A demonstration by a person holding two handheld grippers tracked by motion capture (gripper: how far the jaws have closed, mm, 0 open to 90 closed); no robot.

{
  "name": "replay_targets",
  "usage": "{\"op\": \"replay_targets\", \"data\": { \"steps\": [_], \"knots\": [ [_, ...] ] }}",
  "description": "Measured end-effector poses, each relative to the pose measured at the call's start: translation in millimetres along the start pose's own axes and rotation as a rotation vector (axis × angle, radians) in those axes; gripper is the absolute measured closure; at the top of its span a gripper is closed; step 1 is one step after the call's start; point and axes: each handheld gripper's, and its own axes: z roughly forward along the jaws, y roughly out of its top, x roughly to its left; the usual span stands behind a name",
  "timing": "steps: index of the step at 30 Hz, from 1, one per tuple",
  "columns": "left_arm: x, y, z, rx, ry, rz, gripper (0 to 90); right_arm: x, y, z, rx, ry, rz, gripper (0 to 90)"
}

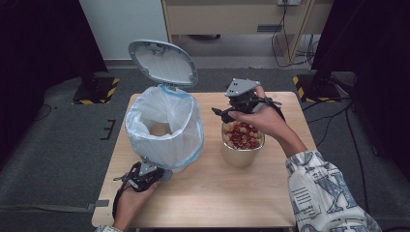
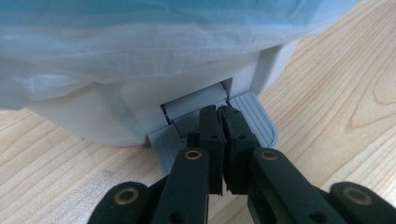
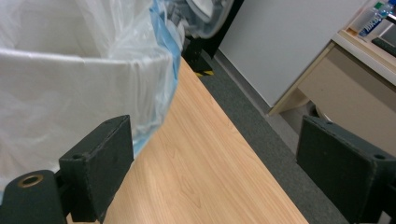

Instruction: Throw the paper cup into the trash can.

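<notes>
Two grippers — left gripper (image 2: pixel 224 140) closed on bin pedal (image 2: pixel 254 119), half hidden, right gripper (image 3: pixel 215 172) wide open

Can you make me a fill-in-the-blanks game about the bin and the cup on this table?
1. The grey lid of the small white pedal bin lined with a clear plastic bag stands ____.
2. The left gripper, its jaws shut, presses on the bin's grey ____.
3. The beige cup beside the bin holds red and tan pieces and stands on the light wooden ____.
4. The right gripper has its jaws ____.

Missing words: open; pedal; table; open
</notes>
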Motion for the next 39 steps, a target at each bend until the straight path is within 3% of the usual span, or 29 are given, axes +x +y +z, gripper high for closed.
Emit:
{"op": "replay_targets", "data": {
  "steps": [23, 39],
  "knots": [
    [0.4, -0.1, -0.2, 0.002, -0.001, 0.001, 86.8, -13.0, -32.8, -14.2, 0.027, -0.050, 0.029, 11.8],
    [0.5, -0.1, -0.2, 0.002, -0.001, -0.001, 86.6, -26.4, -58.0, -30.9, 0.033, -0.104, 0.088, 11.3]
  ]
}}
